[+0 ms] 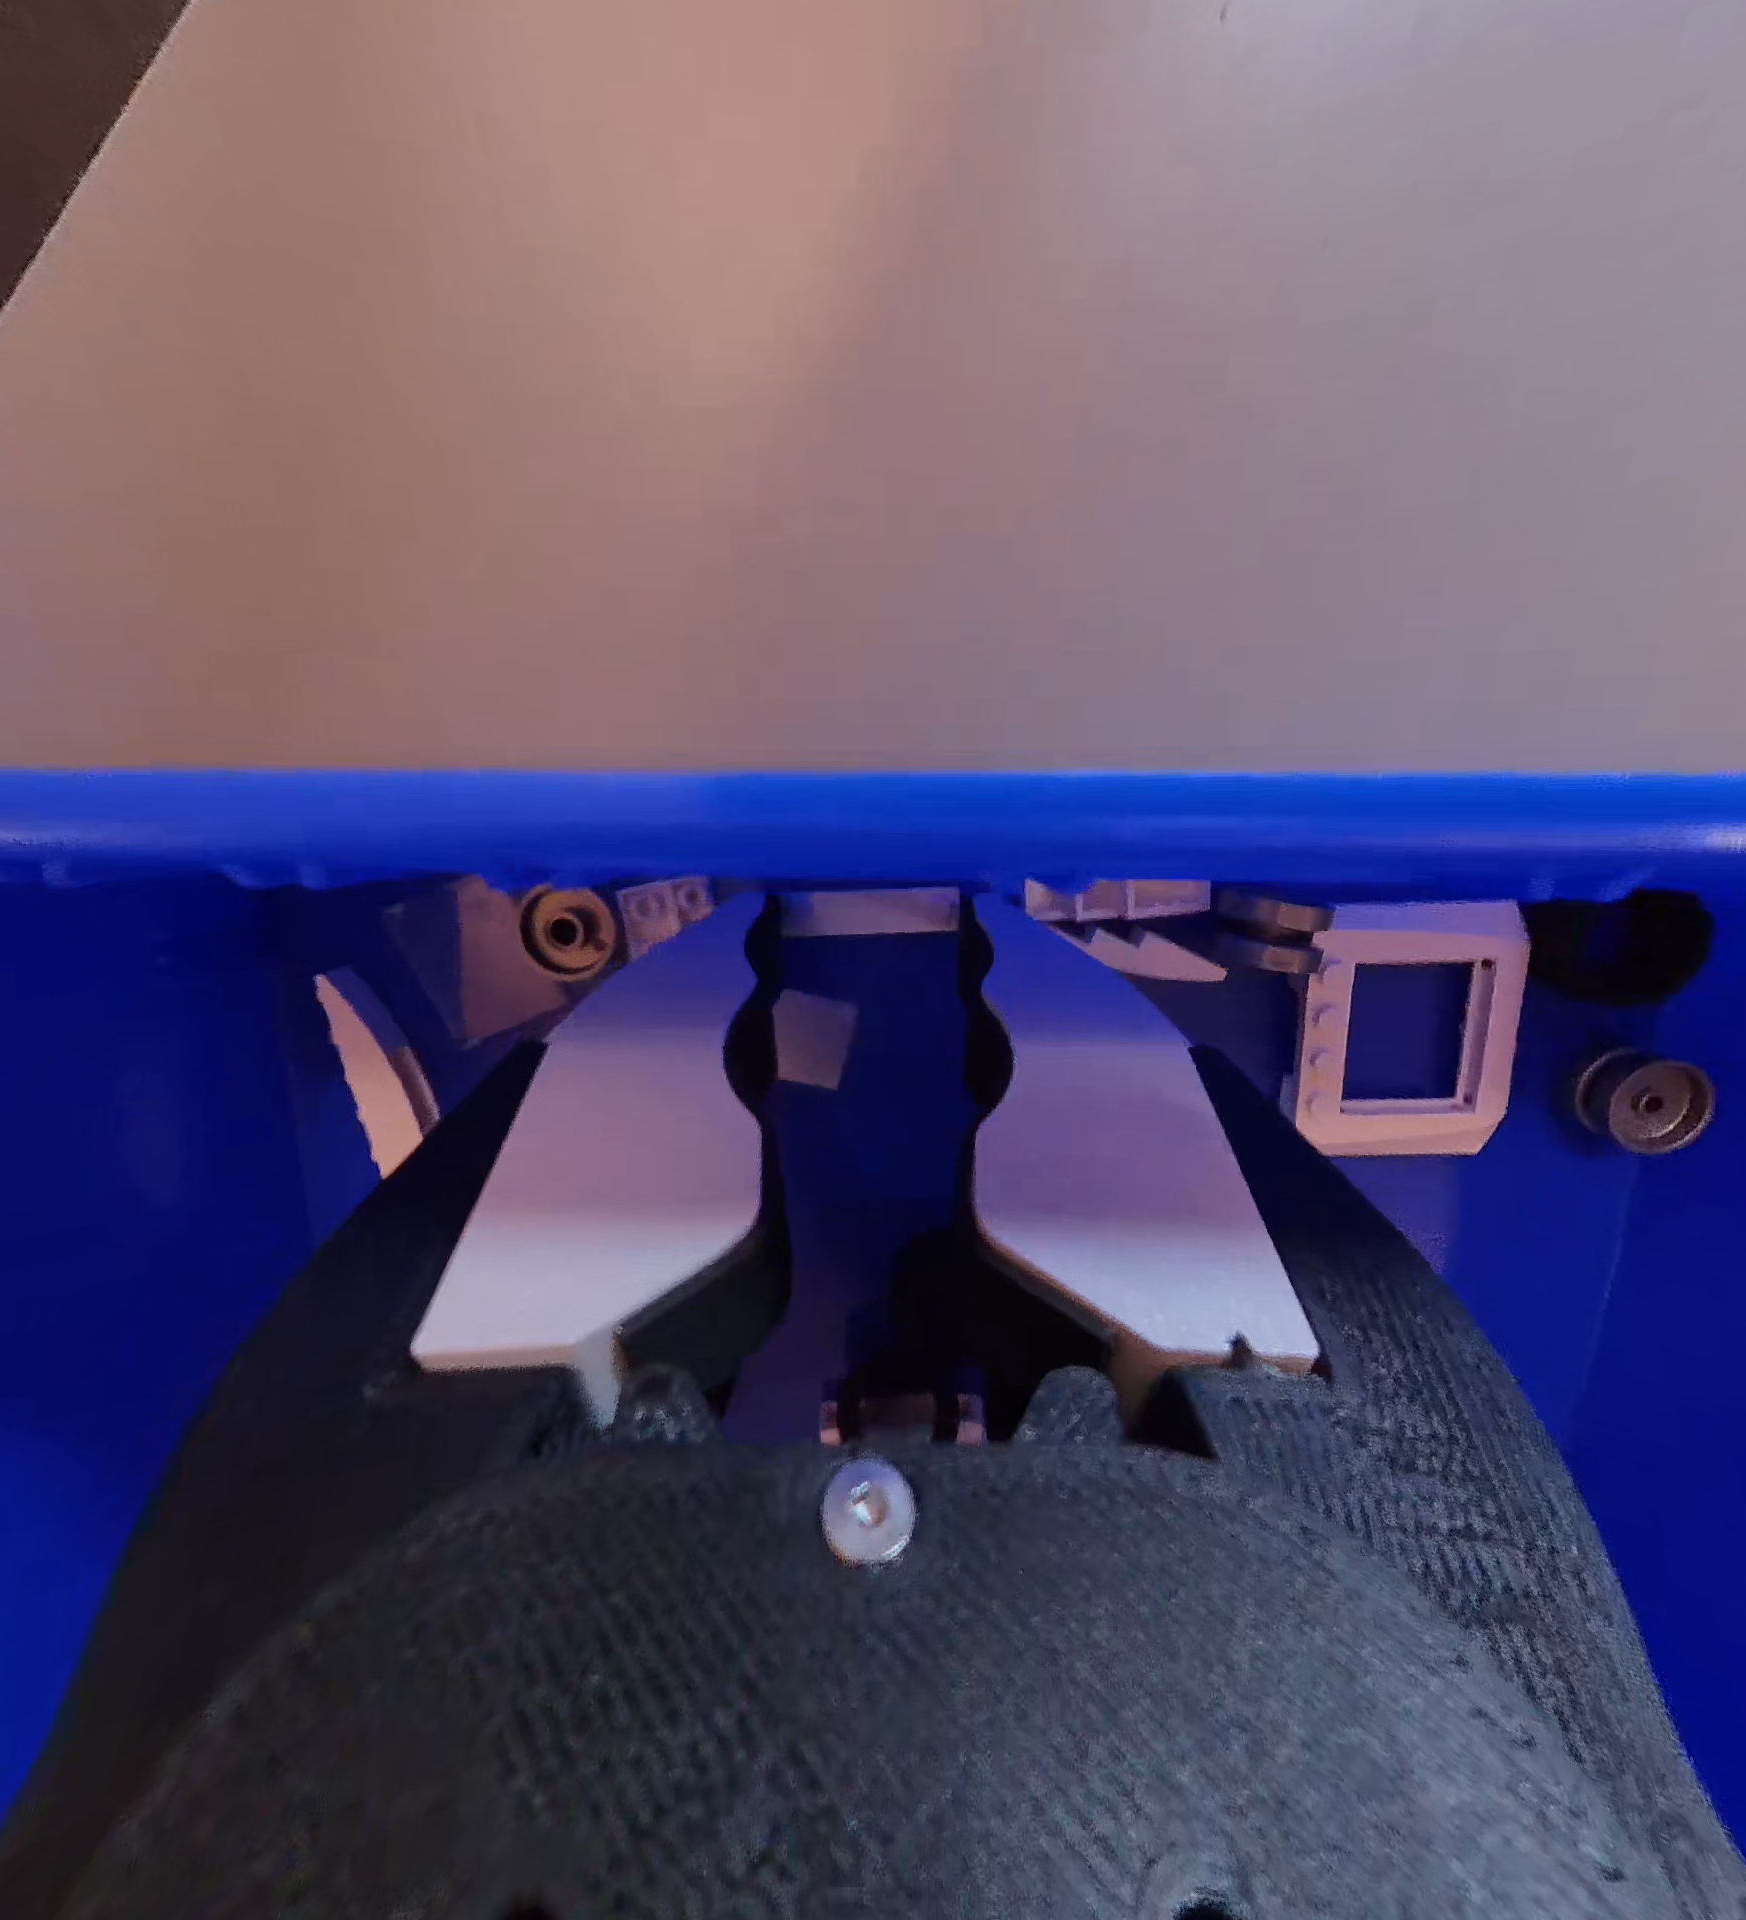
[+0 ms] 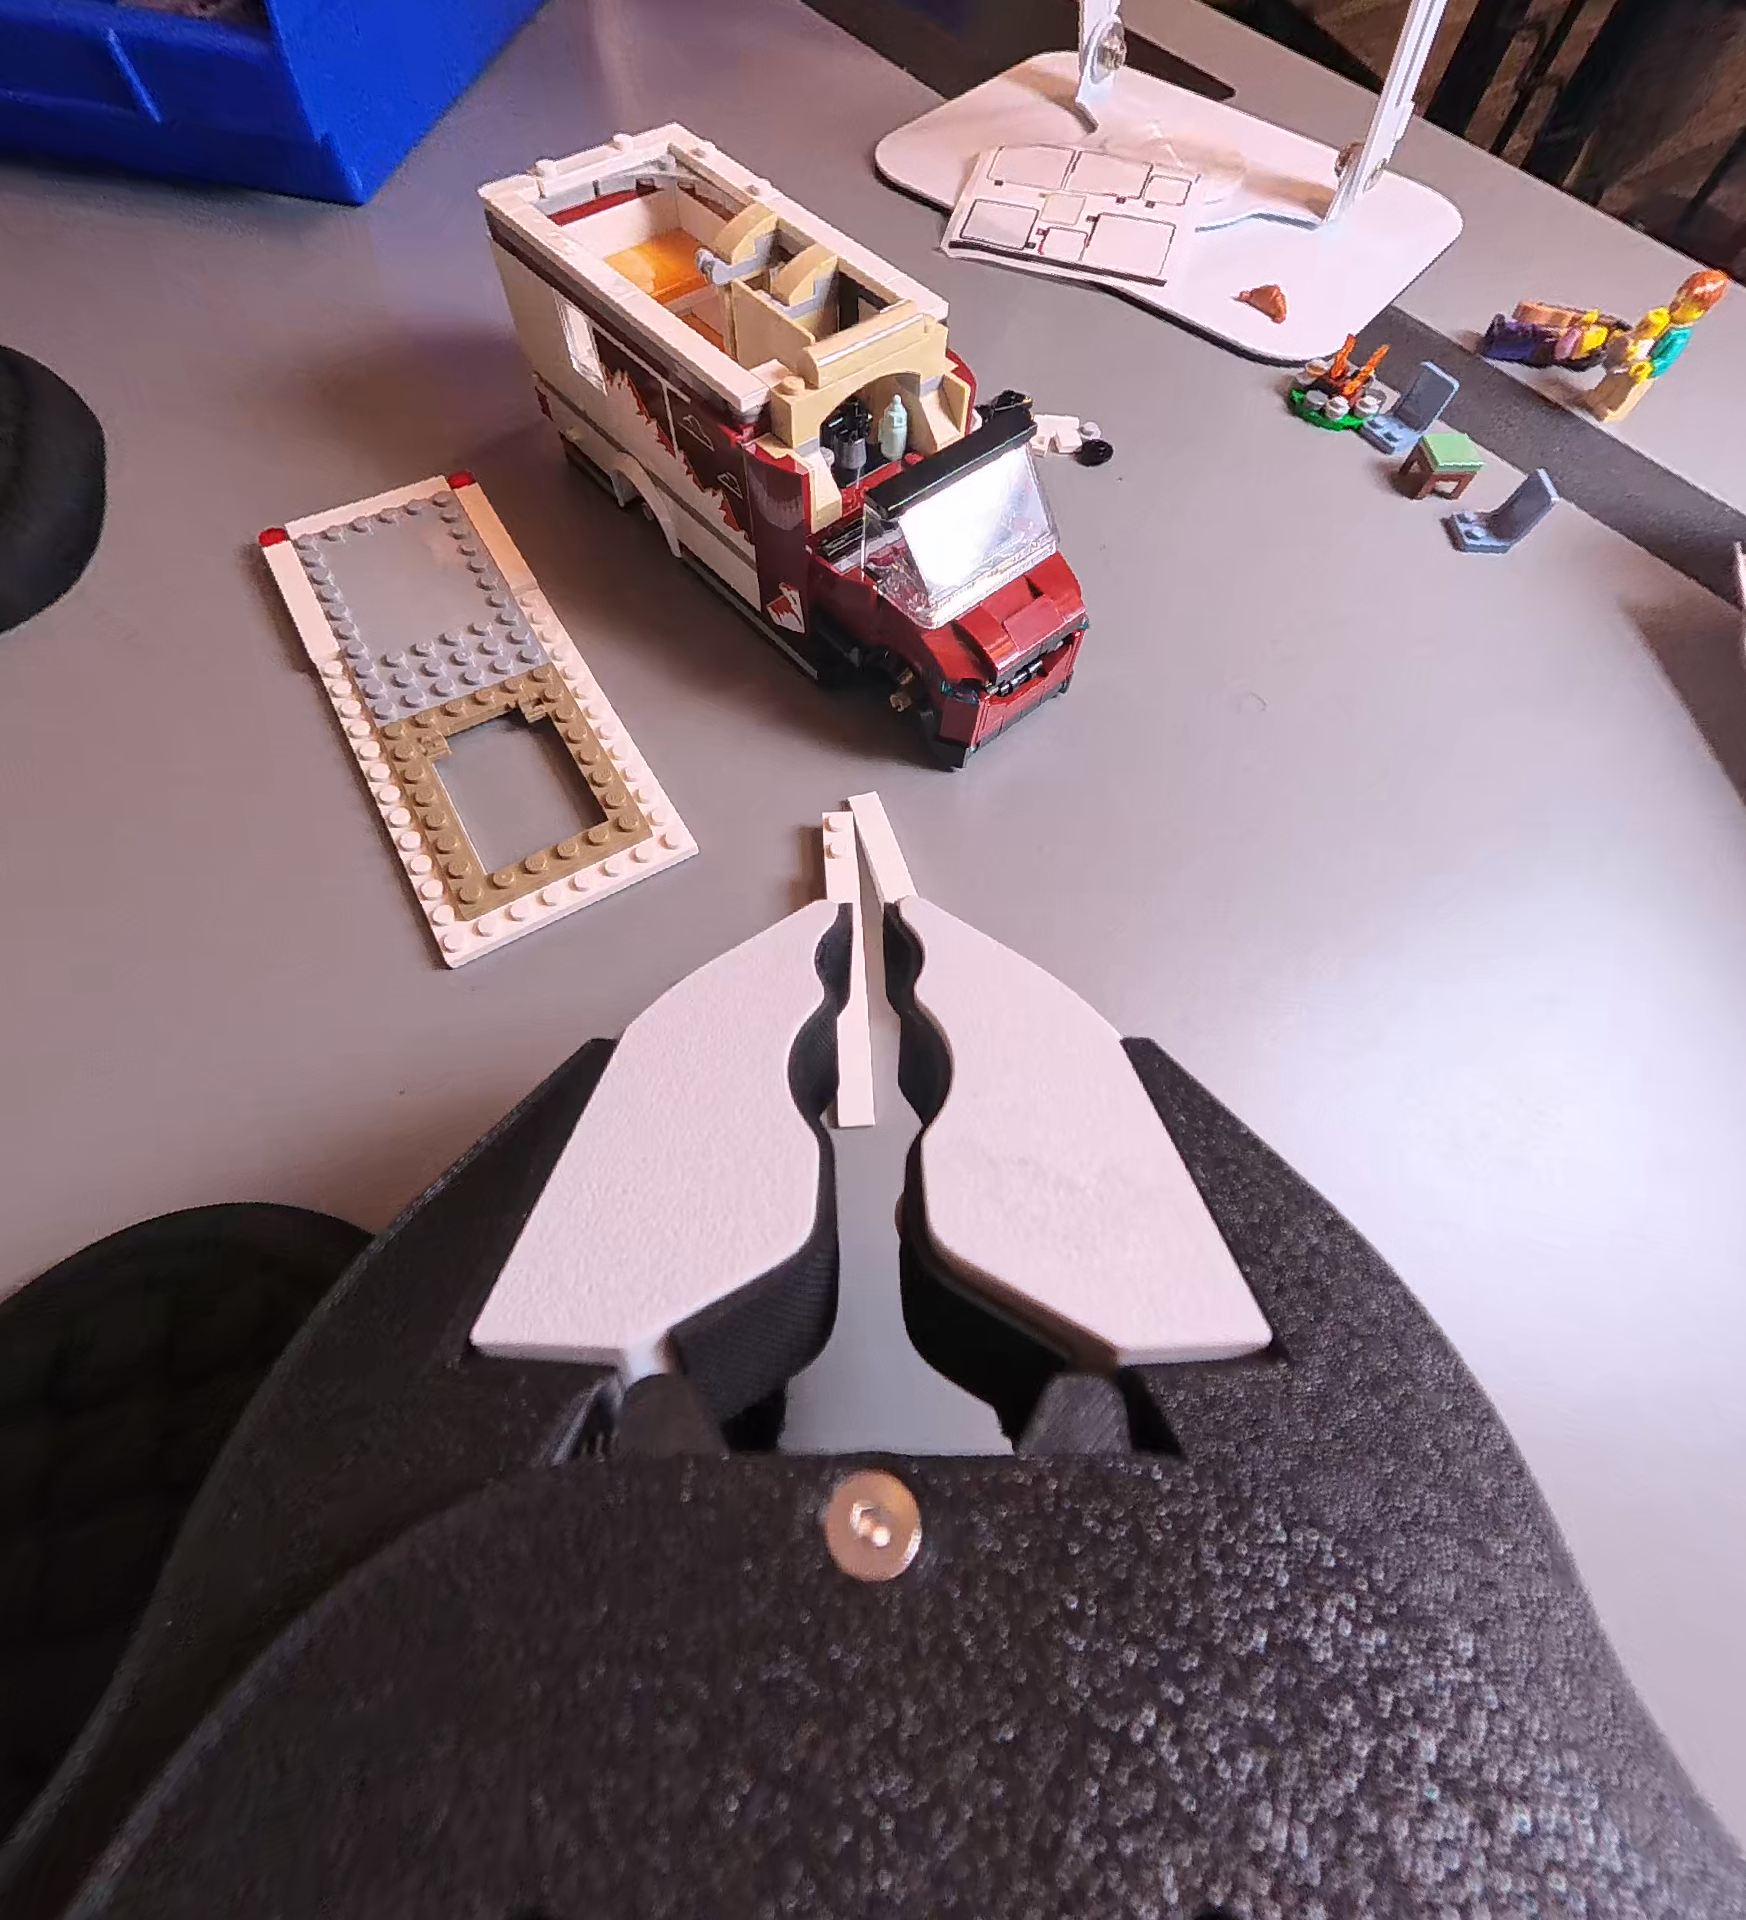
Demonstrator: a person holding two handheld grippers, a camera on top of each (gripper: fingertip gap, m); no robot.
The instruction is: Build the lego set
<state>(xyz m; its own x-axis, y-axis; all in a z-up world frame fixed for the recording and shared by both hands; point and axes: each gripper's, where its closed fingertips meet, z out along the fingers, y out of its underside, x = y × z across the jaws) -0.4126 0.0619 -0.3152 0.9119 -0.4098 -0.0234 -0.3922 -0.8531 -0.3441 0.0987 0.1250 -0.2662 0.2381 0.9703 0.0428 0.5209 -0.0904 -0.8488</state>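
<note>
The black textured body of the right gripper (image 2: 869, 909) fills the near foreground. Its white fingers (image 2: 703, 1122) reach out low over the grey table (image 2: 1264, 935). The jaws stand only narrowly apart. A long thin white strip (image 2: 853, 1018) runs lengthwise in the slot between them. A sliver of table shows between the strip and the right-hand pad, so it does not look clamped. Its far end, just short of the nose of the toy camper van (image 2: 775, 468), carries a few studs. A second, smooth white strip (image 2: 884, 847) lies angled against it there, its near end hidden by the right finger.

I judge the strip light and stiff, with a slick top face. It is so thin that it would likely tip or skid if pressed from above. The long edges near mid-length look the surest place to take hold.

Left of the van lies a flat studded roof panel (image 2: 474, 727) in white, grey and tan. Beyond the van's rear, to the left, sits a blue bin (image 2: 173, 94).

The left gripper (image 1: 869, 904) is inside a blue bin, tips close under its far rim (image 1: 848, 821). Its jaws are well apart and hold nothing. A small grey piece (image 1: 812, 1039) lies on the bin floor between them, touching neither pad that I can see. A grey window frame (image 1: 1409, 1029) and a dark round piece (image 1: 1646, 1101) lie to the right of the jaws.
</note>
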